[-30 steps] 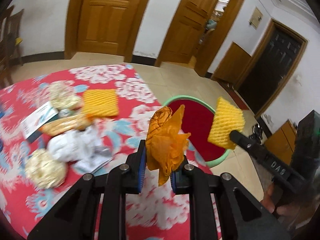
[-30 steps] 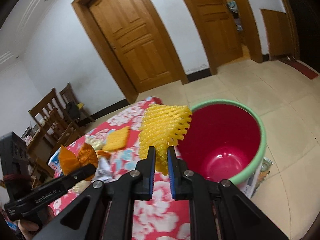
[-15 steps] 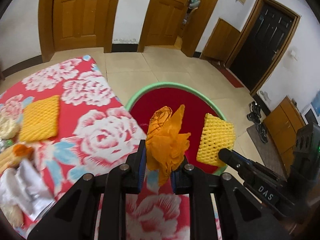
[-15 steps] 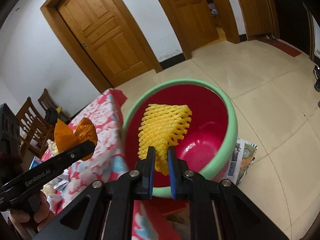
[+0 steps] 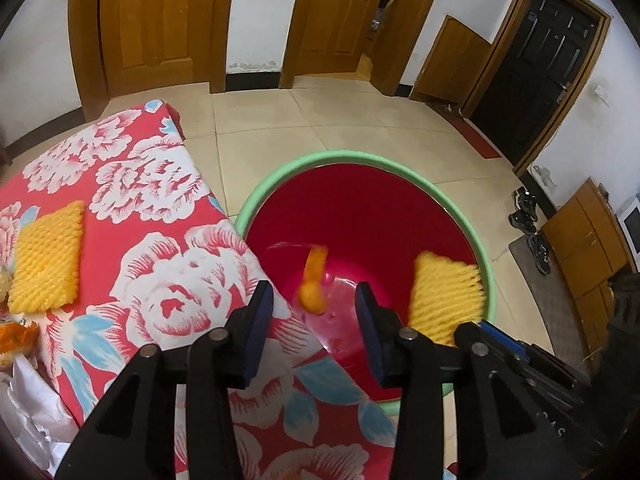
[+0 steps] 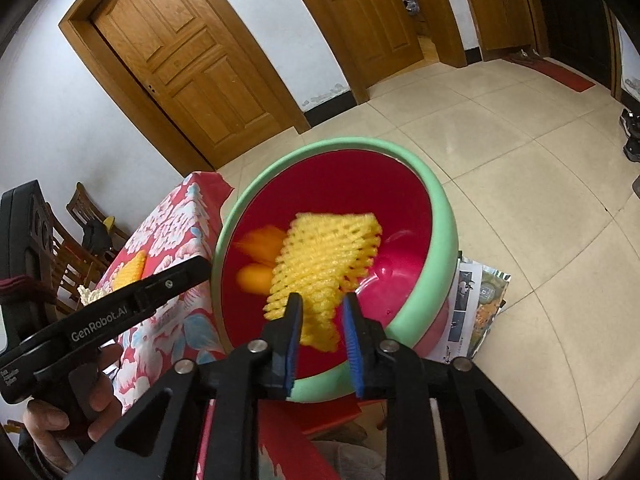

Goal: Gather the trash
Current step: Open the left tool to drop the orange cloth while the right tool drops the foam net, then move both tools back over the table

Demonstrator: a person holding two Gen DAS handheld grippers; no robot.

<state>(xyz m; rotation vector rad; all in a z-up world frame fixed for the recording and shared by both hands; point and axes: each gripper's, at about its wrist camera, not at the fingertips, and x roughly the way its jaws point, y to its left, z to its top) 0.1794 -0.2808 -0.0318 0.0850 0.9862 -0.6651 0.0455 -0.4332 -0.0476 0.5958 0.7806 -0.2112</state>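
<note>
A red bucket with a green rim (image 5: 486,280) (image 6: 444,216) stands on the floor beside the table. My left gripper (image 5: 314,316) is open over it, and the orange wrapper (image 5: 314,276) (image 6: 256,264) is blurred, falling inside the bucket. My right gripper (image 6: 320,318) is open above the bucket's near rim. The yellow foam net (image 6: 324,264) (image 5: 444,300) hangs loose between its jaws, blurred, dropping into the bucket. A second yellow foam net (image 5: 46,260) lies on the red floral tablecloth (image 5: 160,208).
White crumpled paper (image 5: 24,408) and an orange wrapper piece (image 5: 16,338) lie at the table's left edge. A magazine (image 6: 476,300) lies on the floor beside the bucket. Wooden chairs (image 6: 80,236) stand behind the table. Shoes (image 5: 528,216) sit by the right wall.
Both grippers opened over the bucket. The orange wrapper left the left gripper and the yellow foam net slipped from the right gripper; both are falling in.
</note>
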